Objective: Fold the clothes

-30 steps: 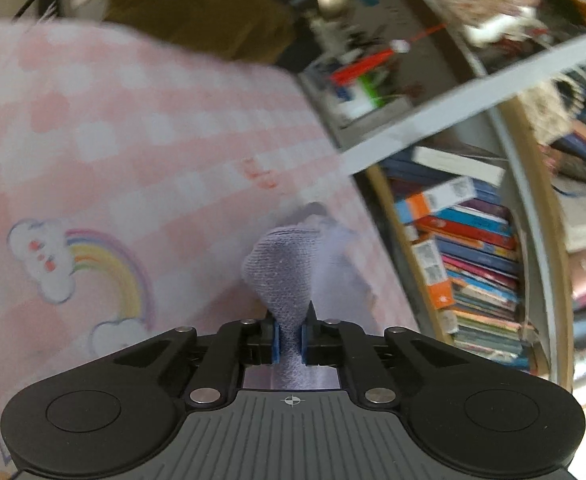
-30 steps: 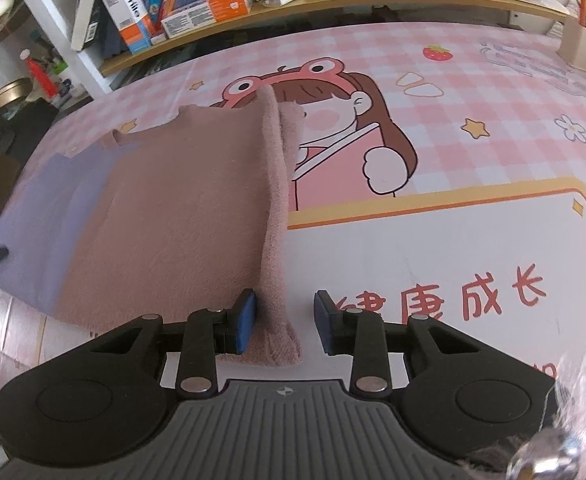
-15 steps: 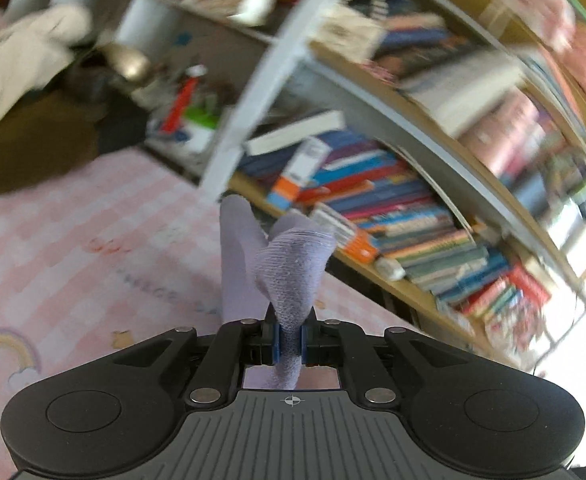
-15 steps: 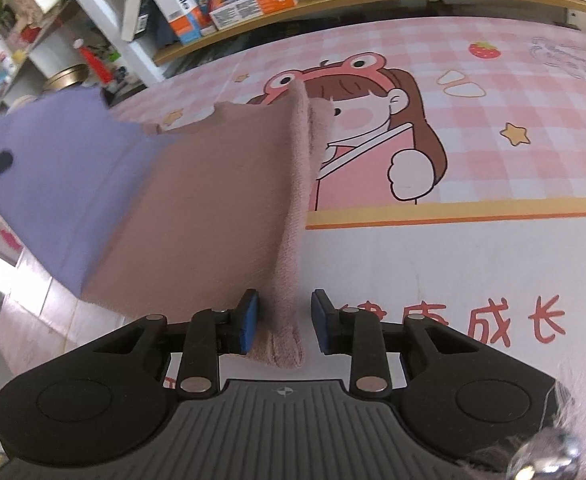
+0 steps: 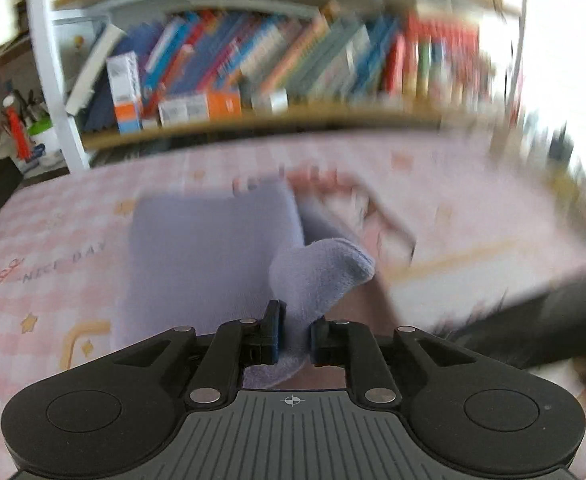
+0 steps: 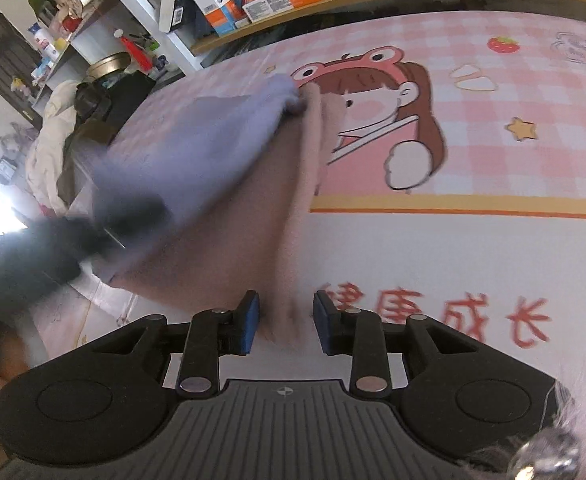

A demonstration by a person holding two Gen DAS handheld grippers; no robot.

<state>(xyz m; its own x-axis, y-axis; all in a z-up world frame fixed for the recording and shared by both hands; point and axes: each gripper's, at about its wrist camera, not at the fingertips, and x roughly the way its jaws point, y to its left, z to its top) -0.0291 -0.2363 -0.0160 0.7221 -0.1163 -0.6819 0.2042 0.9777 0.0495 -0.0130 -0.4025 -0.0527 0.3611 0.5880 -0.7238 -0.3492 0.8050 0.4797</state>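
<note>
A knit garment, lavender (image 5: 213, 248) on one part and dusty pink (image 6: 229, 248) on the other, lies on the pink cartoon table mat (image 6: 493, 128). My left gripper (image 5: 296, 336) is shut on a lavender corner of it and holds that part over the pink part; the view is blurred. The left gripper shows as a dark blur (image 6: 105, 220) in the right wrist view. My right gripper (image 6: 285, 322) has its jaws apart around the pink folded edge near the front, with gaps on both sides.
A wooden shelf of books (image 5: 293, 60) runs along the far edge of the table. A white shelf post (image 6: 141, 4) and clutter with piled clothes (image 6: 57, 128) stand off the table's left end. The right gripper shows as a dark blur (image 5: 553, 312) at right.
My left gripper has swung the lavender part up from the table's left end and over onto the pink part. My right gripper stayed at the pink edge.
</note>
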